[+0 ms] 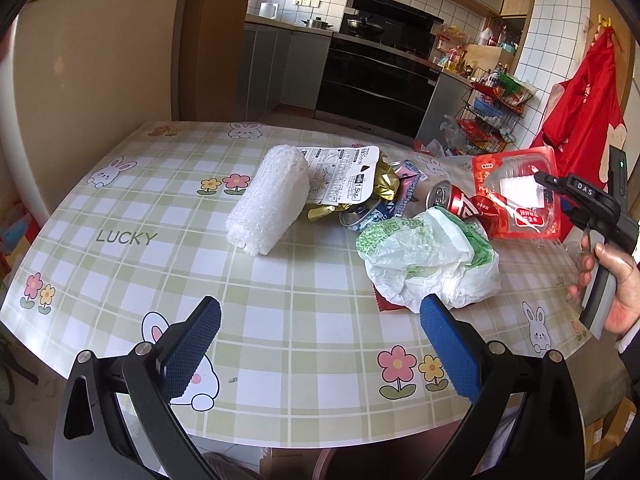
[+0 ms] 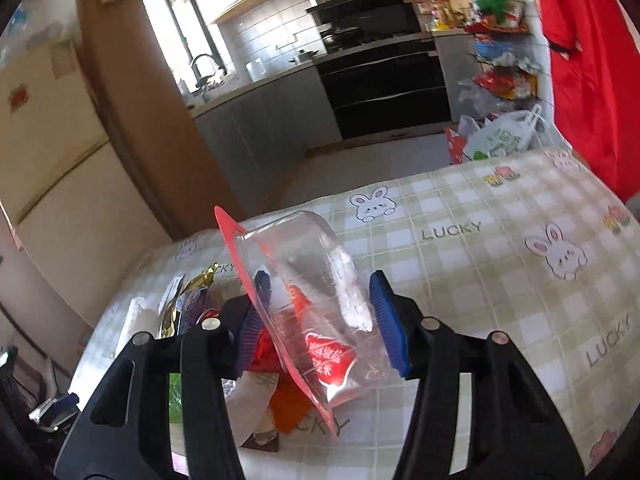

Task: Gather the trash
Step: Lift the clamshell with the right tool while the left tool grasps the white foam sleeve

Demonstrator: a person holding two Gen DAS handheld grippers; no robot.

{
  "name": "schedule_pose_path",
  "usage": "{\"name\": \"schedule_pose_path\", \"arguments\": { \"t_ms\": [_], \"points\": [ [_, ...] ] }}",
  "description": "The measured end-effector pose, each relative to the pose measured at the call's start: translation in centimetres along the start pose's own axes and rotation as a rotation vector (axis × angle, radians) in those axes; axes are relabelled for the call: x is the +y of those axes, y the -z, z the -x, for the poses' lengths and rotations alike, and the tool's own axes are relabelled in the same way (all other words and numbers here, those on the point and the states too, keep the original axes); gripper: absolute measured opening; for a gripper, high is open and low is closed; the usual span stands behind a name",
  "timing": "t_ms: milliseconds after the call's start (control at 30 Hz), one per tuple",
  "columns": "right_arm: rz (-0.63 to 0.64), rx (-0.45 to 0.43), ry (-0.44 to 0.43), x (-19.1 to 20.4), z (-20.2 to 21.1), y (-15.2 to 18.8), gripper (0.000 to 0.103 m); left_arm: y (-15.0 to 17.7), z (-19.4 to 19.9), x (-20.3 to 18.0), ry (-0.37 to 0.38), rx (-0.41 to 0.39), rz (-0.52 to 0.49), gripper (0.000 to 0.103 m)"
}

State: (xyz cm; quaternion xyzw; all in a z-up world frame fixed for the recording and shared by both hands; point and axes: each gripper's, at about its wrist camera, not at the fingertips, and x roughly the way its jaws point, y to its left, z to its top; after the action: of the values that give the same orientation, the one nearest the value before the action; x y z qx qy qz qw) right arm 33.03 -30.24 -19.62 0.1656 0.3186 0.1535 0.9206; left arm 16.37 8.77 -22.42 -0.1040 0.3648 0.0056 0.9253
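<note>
Right tongs [image 2: 320, 320] pinching a clear tray [image 2: 308, 300] with red film, held above the table [image 2: 500, 280], long axis tilted away. Left tongs [image 1: 320, 344] spread, near edge. Only left view shows foam roll [image 1: 268, 196] (lying diagonally), bag [image 1: 428, 260], can [image 1: 452, 200].

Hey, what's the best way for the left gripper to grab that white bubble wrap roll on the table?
Grip the bubble wrap roll across its middle, coming down from above with the left gripper turned so its fingers straddle the width. It lies on its side, angled away, with open tablecloth on its left; its far end abuts the other trash.
</note>
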Motion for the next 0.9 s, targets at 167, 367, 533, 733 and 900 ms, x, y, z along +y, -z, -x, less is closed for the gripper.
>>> {"name": "schedule_pose_path", "arguments": {
  "t_ms": [167, 367, 533, 733, 900],
  "points": [
    [-0.136, -0.011, -0.022, -3.0, 2.4, 2.8, 0.053, 0.1, -0.5, -0.8, 0.007, 0.019, -0.016, 0.098],
    [-0.280, -0.006, -0.021, -5.0, 4.5, 5.6, 0.049, 0.0, -1.1, -1.7, 0.024, 0.042, -0.016, 0.098],
    [-0.365, -0.018, -0.021, -6.7, 6.0, 7.5, 0.049, -1.5, -1.6, -1.5, 0.016, 0.026, -0.037, 0.098],
    [-0.435, -0.017, -0.059, -7.5, 7.2, 8.6, 0.049, -5.4, -4.0, 2.8, 0.034, -0.038, 0.037, 0.093],
    [-0.480, -0.023, -0.077, -7.7, 7.6, 8.9, 0.049, -7.0, -8.4, 4.3, -0.065, 0.017, -0.029, 0.090]
  ]
}}
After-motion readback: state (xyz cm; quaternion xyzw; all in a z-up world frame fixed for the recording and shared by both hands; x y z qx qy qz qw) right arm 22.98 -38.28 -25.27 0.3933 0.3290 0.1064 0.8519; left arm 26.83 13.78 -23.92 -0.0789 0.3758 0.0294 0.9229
